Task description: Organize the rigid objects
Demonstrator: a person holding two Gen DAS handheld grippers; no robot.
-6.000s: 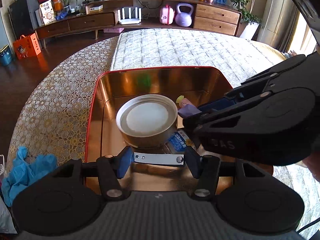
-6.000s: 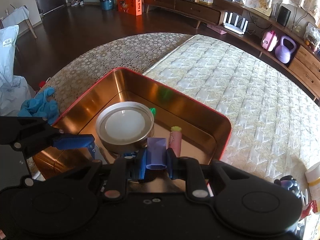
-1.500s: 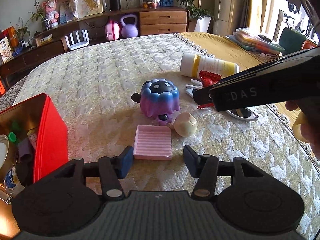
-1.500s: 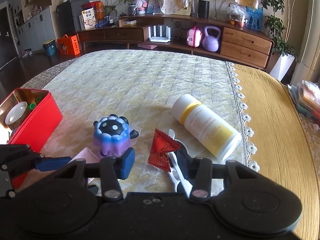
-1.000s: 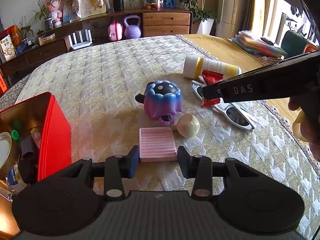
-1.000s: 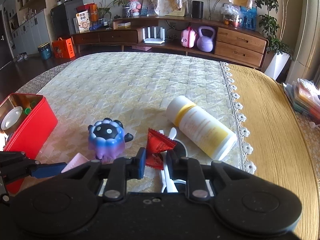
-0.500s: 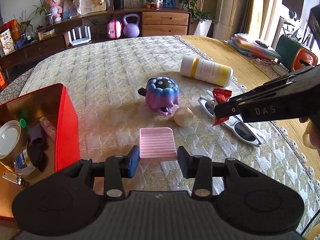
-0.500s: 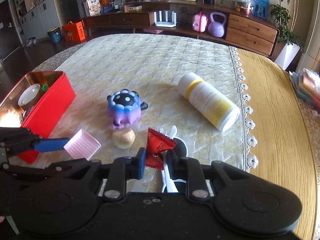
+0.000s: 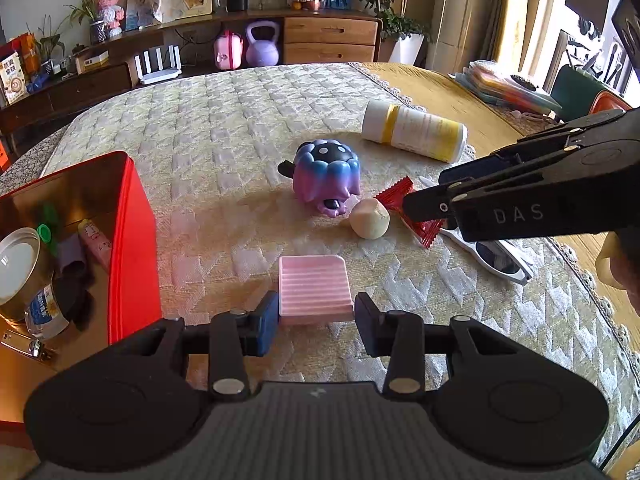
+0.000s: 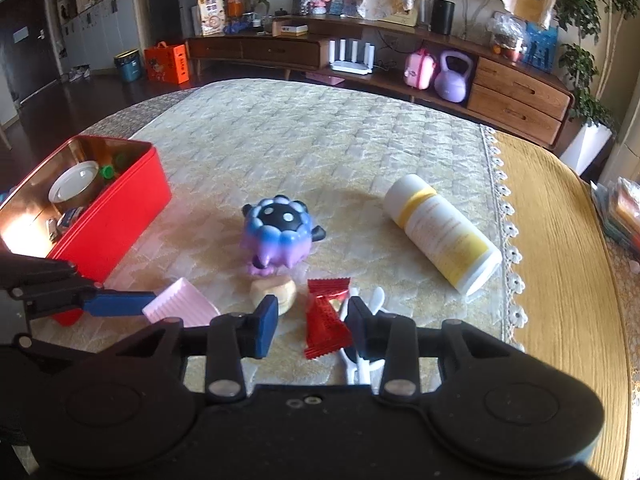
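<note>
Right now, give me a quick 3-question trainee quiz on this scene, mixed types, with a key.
1. True or false: the left claw grips the pink ridged block.
2. Which of these lies inside the red tin? A) round can B) sunglasses C) white bottle
3. Fill in: the right claw stands ___ around the red packet.

Key: 1 true; 2 A; 3 open.
</note>
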